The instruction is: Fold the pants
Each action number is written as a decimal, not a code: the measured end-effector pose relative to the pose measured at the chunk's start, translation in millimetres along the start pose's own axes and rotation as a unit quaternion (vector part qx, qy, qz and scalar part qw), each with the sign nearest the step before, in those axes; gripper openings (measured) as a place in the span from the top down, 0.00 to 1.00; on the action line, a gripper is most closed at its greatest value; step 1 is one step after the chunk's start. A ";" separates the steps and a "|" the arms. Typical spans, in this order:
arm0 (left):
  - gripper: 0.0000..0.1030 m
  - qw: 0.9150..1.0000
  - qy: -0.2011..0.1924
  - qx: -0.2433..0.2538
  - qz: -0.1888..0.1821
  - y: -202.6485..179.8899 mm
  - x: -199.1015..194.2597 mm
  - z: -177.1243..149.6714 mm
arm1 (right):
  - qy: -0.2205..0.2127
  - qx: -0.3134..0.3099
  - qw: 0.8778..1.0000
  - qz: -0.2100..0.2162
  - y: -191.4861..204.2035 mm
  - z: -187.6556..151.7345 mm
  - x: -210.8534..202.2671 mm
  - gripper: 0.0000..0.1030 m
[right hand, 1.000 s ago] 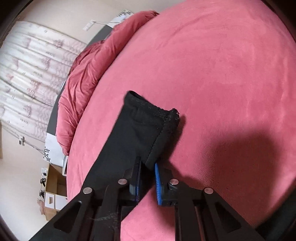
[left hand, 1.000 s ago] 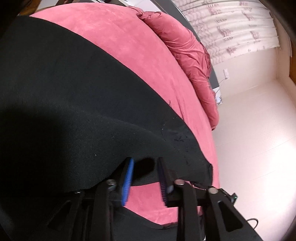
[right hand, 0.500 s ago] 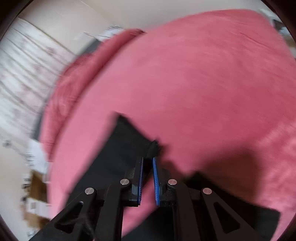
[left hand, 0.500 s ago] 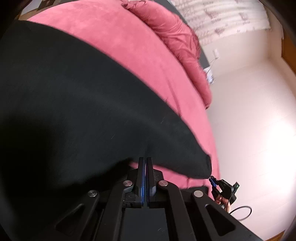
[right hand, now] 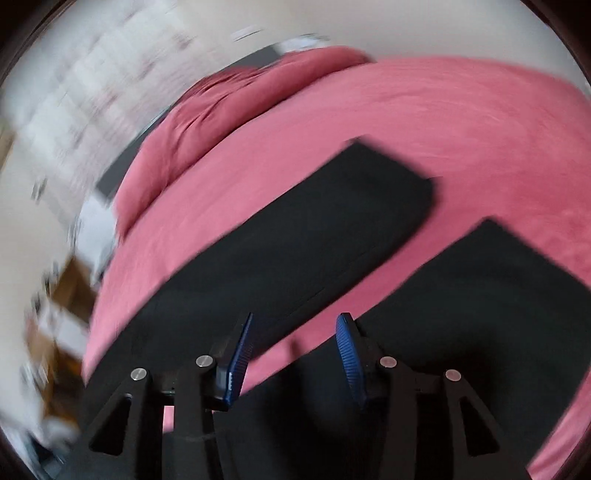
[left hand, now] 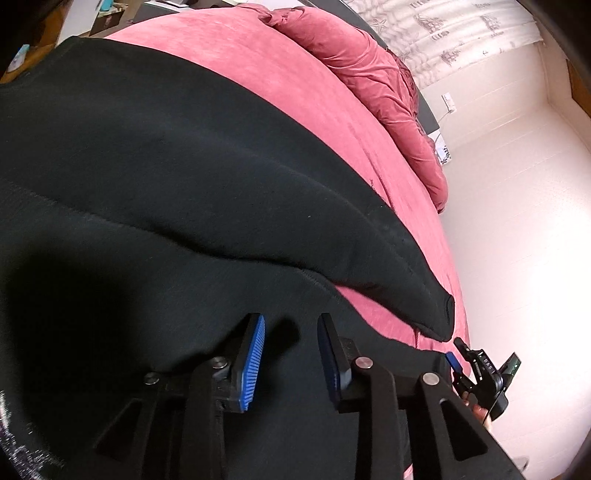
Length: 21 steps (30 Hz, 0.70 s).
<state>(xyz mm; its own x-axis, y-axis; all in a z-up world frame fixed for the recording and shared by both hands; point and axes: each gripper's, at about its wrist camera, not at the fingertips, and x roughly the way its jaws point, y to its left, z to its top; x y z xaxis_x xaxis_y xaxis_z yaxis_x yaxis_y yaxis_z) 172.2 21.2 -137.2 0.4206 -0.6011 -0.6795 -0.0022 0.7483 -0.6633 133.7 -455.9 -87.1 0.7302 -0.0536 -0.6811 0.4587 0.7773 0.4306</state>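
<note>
Black pants (left hand: 184,192) lie spread over a pink bed cover (left hand: 280,70). In the left wrist view my left gripper (left hand: 291,325) hovers just over the cloth, its jaws opening with nothing pinched between the blue pads (left hand: 255,354). A folded edge of the pants ends in a point (left hand: 439,310) to its right. The blurred right wrist view shows two black pant legs (right hand: 295,236) (right hand: 480,295) lying apart with a pink strip between them. My right gripper (right hand: 295,321) is above that gap, jaws opening and empty. The other gripper's tip (left hand: 480,369) shows at the lower right of the left wrist view.
A bunched pink duvet (left hand: 369,66) lies along the far side of the bed. Patterned curtains (left hand: 443,33) and a pale floor (left hand: 517,221) are beyond it. Cardboard boxes (right hand: 62,295) stand on the floor left of the bed.
Both grippers were shut on the pants half a second ago and now stand open, clear of the cloth. The right one has pulled back and rolled; the pant leg now lies flat.
</note>
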 end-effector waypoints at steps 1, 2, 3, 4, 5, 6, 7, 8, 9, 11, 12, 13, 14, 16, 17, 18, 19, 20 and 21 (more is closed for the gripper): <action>0.70 1.000 0.001 0.000 0.004 1.1 -3.8 0.9 | 0.001 -0.040 0.999 0.004 22.1 -13.6 2.1 0.54; 0.70 1.000 -0.001 0.001 0.008 2.4 -9.1 2.0 | 0.001 -0.067 0.998 0.010 35.0 -25.9 3.2 0.54; 0.69 1.000 -0.005 0.004 0.011 2.8 -13.0 4.9 | 0.003 -0.103 0.995 0.017 55.3 -39.1 6.1 0.54; 0.67 1.000 -0.011 0.006 0.016 4.1 -18.8 8.7 | 0.006 -0.124 0.992 0.022 65.3 -48.7 9.4 0.54; 0.65 1.000 -0.020 0.008 0.022 3.5 -19.8 19.9 | 0.010 -0.145 0.989 0.026 76.1 -56.9 14.2 0.54; 0.60 0.999 -0.028 0.006 0.027 3.8 -21.2 30.0 | 0.013 -0.163 0.986 0.030 85.7 -63.4 19.7 0.54; 0.58 0.999 -0.039 0.000 0.033 11.1 -30.6 38.0 | 0.014 -0.176 0.984 0.030 91.8 -69.4 24.4 0.54; 0.58 0.998 -0.046 -0.005 0.037 16.0 -34.9 45.2 | 0.017 -0.181 0.983 0.025 95.2 -75.9 28.8 0.54; 0.58 0.998 -0.055 -0.012 0.042 23.0 -42.0 52.5 | 0.022 -0.183 0.983 0.012 95.9 -80.9 35.1 0.54; 0.58 0.996 -0.070 -0.028 0.053 39.1 -55.7 68.0 | 0.035 -0.179 0.983 -0.002 92.9 -84.3 45.9 0.54; 0.57 0.994 -0.077 -0.037 0.063 46.7 -61.6 74.9 | 0.035 -0.175 0.984 0.001 89.9 -84.8 46.0 0.54; 0.57 0.993 -0.084 -0.044 0.075 55.2 -67.1 81.7 | 0.034 -0.172 0.985 0.004 89.5 -81.5 46.5 0.54; 0.57 0.991 -0.091 -0.049 0.086 62.1 -71.3 89.4 | 0.033 -0.171 0.985 0.005 89.8 -81.0 47.2 0.53; 0.56 0.989 -0.102 -0.057 0.096 74.7 -79.2 103.3 | 0.034 -0.175 0.984 0.005 88.3 -83.9 46.1 0.49; 0.56 0.987 -0.108 -0.067 0.103 83.7 -83.1 112.8 | 0.035 -0.181 0.983 0.006 89.4 -86.2 45.3 0.44; 0.54 0.985 -0.112 -0.073 0.109 87.7 -84.2 117.7 | 0.036 -0.189 0.981 0.004 91.1 -89.6 45.0 0.42; 0.52 0.983 -0.118 -0.079 0.116 93.7 -86.3 124.0 | 0.037 -0.201 0.979 0.000 94.9 -91.9 46.1 0.38; 0.52 0.980 -0.125 -0.086 0.125 101.0 -88.7 131.9 | 0.037 -0.207 0.978 -0.003 99.9 -92.5 49.2 0.36; 0.50 0.979 -0.129 -0.089 0.129 103.1 -87.7 135.3 | 0.037 -0.214 0.976 -0.010 102.6 -93.7 49.1 0.36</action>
<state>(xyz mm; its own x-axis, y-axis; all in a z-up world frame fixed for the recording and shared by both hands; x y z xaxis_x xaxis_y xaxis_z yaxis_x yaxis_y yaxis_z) 257.9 189.0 -103.6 0.6003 -0.2903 -0.7453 -0.2867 0.7918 -0.5393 169.1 -320.1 -131.8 0.6780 -0.0390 -0.7341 0.2076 0.9681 0.1403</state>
